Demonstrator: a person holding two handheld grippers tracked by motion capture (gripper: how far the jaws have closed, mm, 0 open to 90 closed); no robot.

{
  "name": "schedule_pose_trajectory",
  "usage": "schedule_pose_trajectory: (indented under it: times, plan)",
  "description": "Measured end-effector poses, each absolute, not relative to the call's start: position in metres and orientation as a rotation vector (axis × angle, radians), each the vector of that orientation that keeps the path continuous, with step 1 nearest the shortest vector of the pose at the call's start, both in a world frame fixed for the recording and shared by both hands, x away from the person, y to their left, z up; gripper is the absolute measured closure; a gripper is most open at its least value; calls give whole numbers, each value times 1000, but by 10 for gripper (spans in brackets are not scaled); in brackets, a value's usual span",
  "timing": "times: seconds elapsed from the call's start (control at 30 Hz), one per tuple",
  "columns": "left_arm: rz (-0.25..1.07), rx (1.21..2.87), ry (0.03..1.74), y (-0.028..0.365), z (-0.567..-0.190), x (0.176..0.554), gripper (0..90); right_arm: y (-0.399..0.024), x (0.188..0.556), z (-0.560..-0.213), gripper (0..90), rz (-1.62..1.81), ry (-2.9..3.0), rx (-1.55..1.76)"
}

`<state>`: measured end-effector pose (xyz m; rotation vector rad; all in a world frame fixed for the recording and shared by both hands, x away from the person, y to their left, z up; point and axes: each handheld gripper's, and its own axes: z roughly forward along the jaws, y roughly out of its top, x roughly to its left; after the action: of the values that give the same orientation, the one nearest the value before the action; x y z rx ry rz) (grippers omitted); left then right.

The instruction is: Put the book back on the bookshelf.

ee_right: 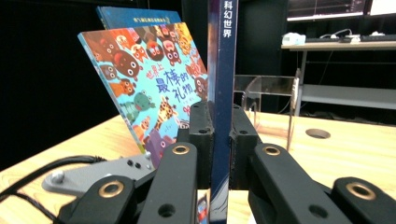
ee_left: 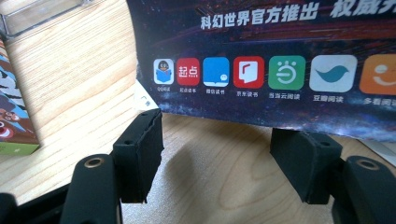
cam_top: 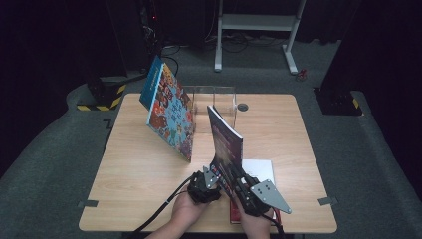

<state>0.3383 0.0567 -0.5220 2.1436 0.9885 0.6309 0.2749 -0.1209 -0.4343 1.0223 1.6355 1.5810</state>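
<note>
**Item 1 — colourful picture book** [cam_top: 170, 112]. Far left of the table [cam_top: 144, 174]. It stands tilted, leaning back toward the clear acrylic stand [cam_top: 215, 102], with a second, blue book behind it in the right gripper view. Neither gripper touches it.

**Item 2 — left gripper** [cam_top: 205, 181]. Near edge of the table, just left of the magazine's lower corner. Its jaws are spread, one pad on each side of the magazine's bottom edge in the left gripper view; a gap shows at both pads, so nothing is pinched.

**Item 3 — dark magazine** [cam_top: 225, 144]. Centre of the table, held upright on its lower edge with the spine toward the person and the cover with a row of app icons facing the left gripper.
- Handling, judged: thin, glossy and light. It is stiff along the spine but likely to bow or flop across the pages if held at one corner only. The coated cover may slip under a light pinch.
- Best hold, judged: low on the spine, where the pages are bound together, with a second support along the free bottom edge.

**Item 4 — right gripper** [cam_top: 247, 193]. Right of the left one. Its jaws are pressed together on the magazine's spine near its foot.

**Item 5 — white sheet** [cam_top: 261, 167]. It lies flat, just right of the magazine.
</note>
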Motion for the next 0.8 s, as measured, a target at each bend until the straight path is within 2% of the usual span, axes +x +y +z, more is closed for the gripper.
schedule_pose_trajectory:
  times: [0.37, 0.8]
  plan:
    - [639, 2144, 993, 56, -523, 337, 352, -141, 279, -427, 832, 1542, 1733, 1113]
    - [645, 2152, 941, 56, -523, 332, 351, -137, 282, -419, 843, 1515, 1778, 1089]
